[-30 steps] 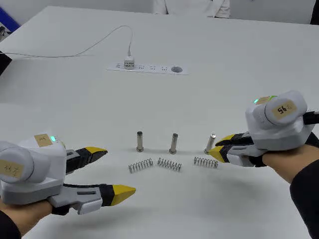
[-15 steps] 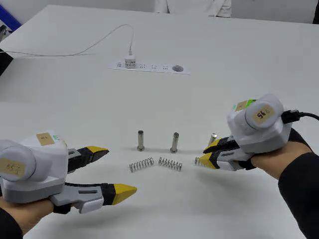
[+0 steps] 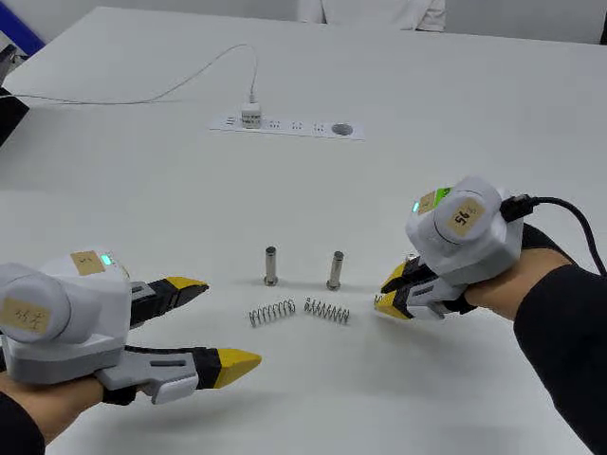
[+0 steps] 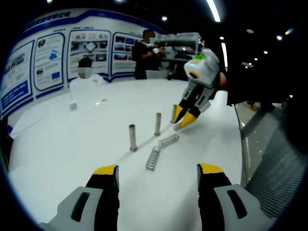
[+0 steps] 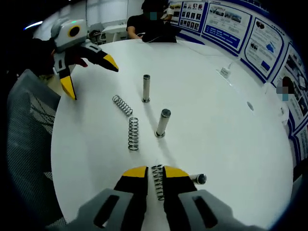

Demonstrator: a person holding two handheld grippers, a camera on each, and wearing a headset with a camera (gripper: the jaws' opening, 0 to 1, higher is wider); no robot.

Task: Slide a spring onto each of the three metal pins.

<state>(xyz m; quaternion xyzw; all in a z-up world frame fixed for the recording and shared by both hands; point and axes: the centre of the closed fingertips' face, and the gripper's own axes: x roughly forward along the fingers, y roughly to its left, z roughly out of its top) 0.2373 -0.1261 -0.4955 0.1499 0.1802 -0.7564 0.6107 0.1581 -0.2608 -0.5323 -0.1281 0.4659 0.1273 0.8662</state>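
1. White table [image 3: 142, 190] surface forms the work area. The person holds both grippers low over its near part.
2. Right gripper [image 5: 156, 173]: jaws are drawn narrow, with the right spring [image 5: 158, 182] pinched between the yellow tips. The spring's long axis runs along the jaws and points forward, away from the gripper body. It sits low, at the table surface.
3. Right pin [image 5: 197, 179]: stands just beside the outer face of the right gripper's right-hand jaw, apart from the held spring. The right gripper view looks at it nearly end-on.
4. Left gripper [image 3: 223, 322]: jaws are spread wide with nothing between them. The tips aim toward the row of parts and are well apart from it.
5. Middle pin [image 3: 336, 269] and left pin [image 3: 271, 265]: both stand upright with the long axis vertical. They are side by side in a row across the table, with bare surface between them.
6. Middle spring [image 3: 327, 310] and left spring [image 3: 271, 312]: both lie flat, just in front of the pins on the person's side. Their long axes run roughly across the table. The inner ends are near each other but apart, and angle slightly toward the pins.
7. Open room: bare table lies between the left gripper and the left spring, and on all sides of the row. A power strip [image 3: 285, 126] with a plugged-in cable lies well beyond the pins, toward the far edge.
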